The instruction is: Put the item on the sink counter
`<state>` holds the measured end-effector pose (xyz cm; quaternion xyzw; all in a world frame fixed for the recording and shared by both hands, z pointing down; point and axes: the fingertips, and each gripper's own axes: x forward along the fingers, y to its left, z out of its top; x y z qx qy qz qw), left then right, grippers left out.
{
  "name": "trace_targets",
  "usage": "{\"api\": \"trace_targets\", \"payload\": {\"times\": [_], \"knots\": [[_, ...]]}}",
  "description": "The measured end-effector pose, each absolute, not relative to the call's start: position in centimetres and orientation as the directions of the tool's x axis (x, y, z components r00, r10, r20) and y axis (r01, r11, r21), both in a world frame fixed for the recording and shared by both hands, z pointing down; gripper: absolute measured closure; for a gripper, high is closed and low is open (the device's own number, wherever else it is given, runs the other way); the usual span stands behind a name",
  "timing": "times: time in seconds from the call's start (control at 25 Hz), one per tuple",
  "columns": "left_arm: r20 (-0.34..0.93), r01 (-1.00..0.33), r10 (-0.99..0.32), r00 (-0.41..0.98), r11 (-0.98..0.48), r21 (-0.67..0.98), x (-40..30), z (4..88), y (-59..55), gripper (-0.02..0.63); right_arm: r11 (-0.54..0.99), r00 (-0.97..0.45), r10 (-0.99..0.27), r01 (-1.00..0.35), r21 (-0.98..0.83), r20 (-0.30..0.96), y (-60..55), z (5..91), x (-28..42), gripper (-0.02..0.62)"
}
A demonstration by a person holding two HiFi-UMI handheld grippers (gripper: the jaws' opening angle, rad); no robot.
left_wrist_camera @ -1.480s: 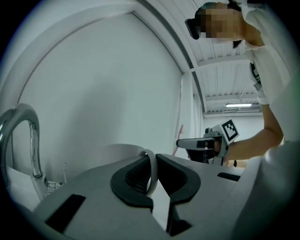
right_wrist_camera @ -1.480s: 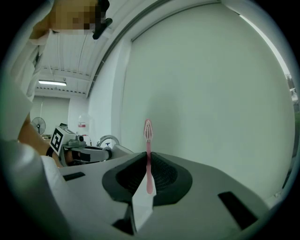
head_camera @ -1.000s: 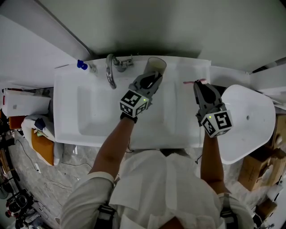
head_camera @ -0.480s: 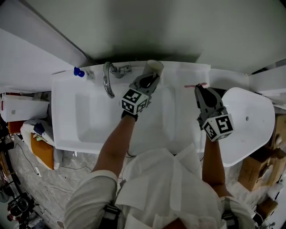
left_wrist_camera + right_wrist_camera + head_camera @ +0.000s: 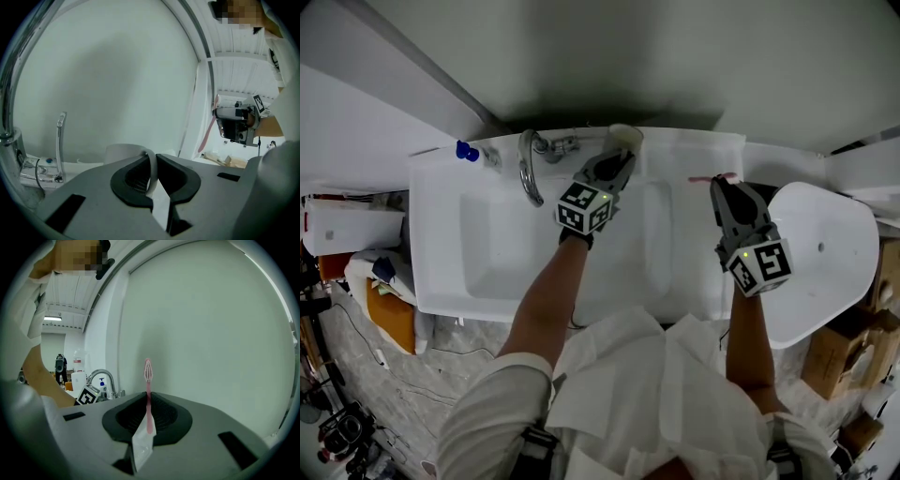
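A pale cup (image 5: 624,138) is at the back edge of the white sink counter (image 5: 694,244), just right of the faucet (image 5: 529,167). My left gripper (image 5: 619,156) is shut on the cup's rim (image 5: 151,169); the cup's body (image 5: 123,153) shows past the jaws. Whether the cup rests on the counter I cannot tell. My right gripper (image 5: 724,184) hovers over the counter's right end, shut on a pink toothbrush (image 5: 711,176). The toothbrush (image 5: 148,394) stands up from between the jaws, bristle end farthest out.
A blue-capped bottle (image 5: 467,150) stands at the counter's back left. A white toilet lid (image 5: 825,253) lies right of the counter, with cardboard boxes (image 5: 848,361) beyond it. An orange bag (image 5: 389,314) sits on the floor at left. The wall runs close behind the faucet (image 5: 59,140).
My left gripper has carried the cup a little farther toward the wall. The right gripper with the toothbrush has barely moved.
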<state>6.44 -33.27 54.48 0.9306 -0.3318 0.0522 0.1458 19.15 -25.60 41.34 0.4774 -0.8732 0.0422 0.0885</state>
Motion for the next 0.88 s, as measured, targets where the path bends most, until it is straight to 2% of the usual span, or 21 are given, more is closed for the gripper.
{"api": "trace_targets", "payload": {"times": [0.28,0.88], "knots": [[0.17,-0.649,-0.628,0.76,-0.718,0.251,5.9,54.9,-32.9,0.566,0.549,-0.537,-0.82,-0.836,0.012,0.197,-25.5,41.4,18.5,0.565],[0.297,-0.681,-0.62,0.726,-0.706,0.193,5.3,57.9,-31.5,0.569,0.574,-0.561,-0.801,-0.819,0.001,0.211,-24.8,42.1,17.3,0.565]]}}
